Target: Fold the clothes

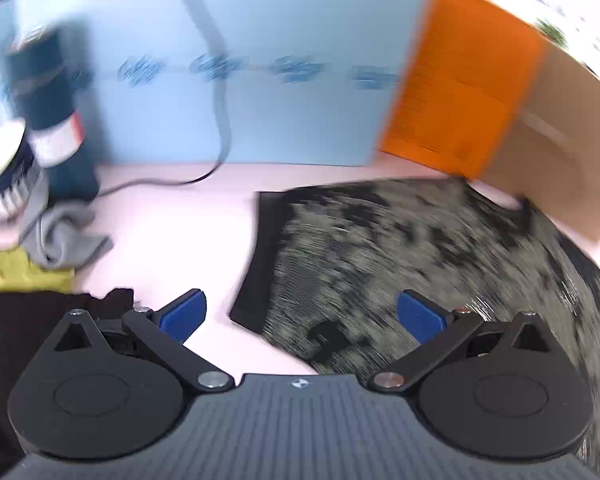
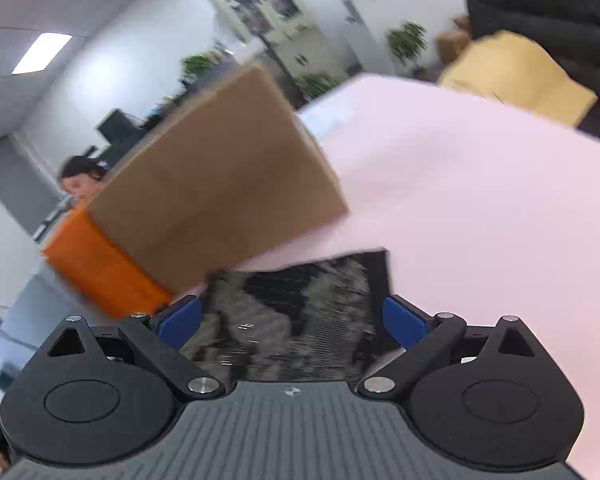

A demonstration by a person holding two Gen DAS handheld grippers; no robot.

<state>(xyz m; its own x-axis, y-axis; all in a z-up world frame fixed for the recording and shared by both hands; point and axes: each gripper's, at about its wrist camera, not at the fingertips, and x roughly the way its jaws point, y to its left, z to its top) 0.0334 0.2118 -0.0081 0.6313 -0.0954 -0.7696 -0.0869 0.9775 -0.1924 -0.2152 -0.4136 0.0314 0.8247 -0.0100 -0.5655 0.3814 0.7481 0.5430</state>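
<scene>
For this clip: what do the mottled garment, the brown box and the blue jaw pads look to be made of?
Mottled garment: soft knit or woven fabric, matte, lying limp and flat with a dark hem; blur hides the weave. Brown box: cardboard, by its plain matte tan faces and crisp edges. Blue pads: probably rubber or soft plastic, smooth and even; cannot tell which.

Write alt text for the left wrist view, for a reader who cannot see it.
The left gripper hangs open and empty over a pink table, with a black-and-grey patterned garment lying flat ahead to the right. A grey cloth and a yellow cloth sit left; an orange-and-brown cardboard box stands behind.
</scene>
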